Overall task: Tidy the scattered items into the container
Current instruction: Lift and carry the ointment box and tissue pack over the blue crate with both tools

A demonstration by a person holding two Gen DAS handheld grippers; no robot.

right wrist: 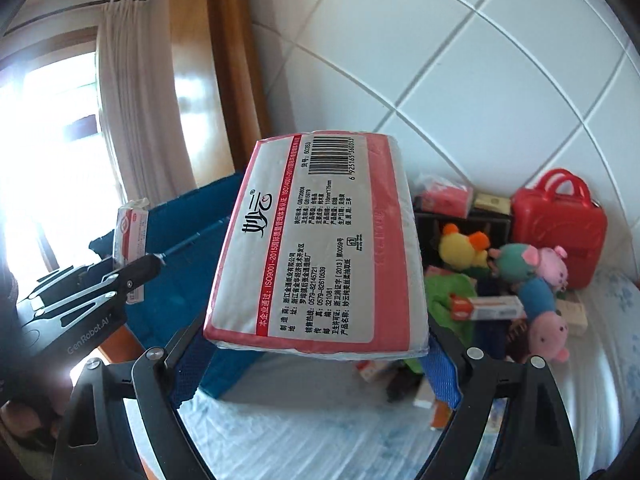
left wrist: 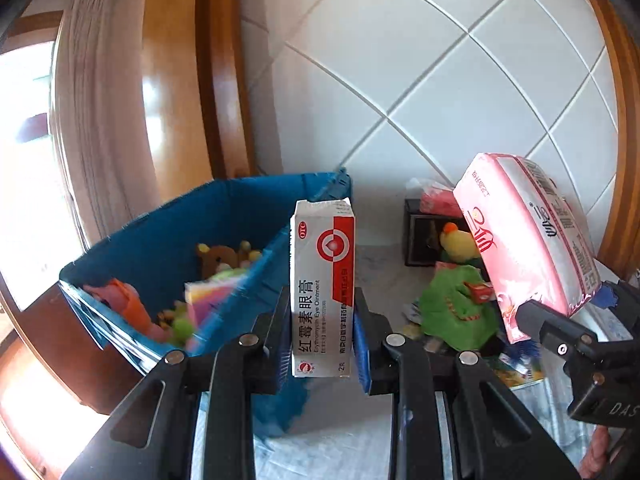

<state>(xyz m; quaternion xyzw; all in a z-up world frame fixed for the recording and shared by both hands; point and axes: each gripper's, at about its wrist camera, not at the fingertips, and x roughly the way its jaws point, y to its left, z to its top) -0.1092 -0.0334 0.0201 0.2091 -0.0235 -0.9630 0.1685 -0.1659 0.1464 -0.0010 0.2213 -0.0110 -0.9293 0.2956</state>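
Left gripper [left wrist: 322, 332] clamps one ointment box [left wrist: 323, 288]; right gripper [right wrist: 316, 350] clamps one tissue pack [right wrist: 316, 240]; one blue bin [left wrist: 168, 240].

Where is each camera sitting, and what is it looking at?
Left wrist camera: on the left gripper, looking along its fingers at the eye ointment box it grips and the blue bin.
Right wrist camera: on the right gripper, looking at the tissue pack it grips, with toys beyond.
Both show both grippers, the bin, the box and the tissue pack.
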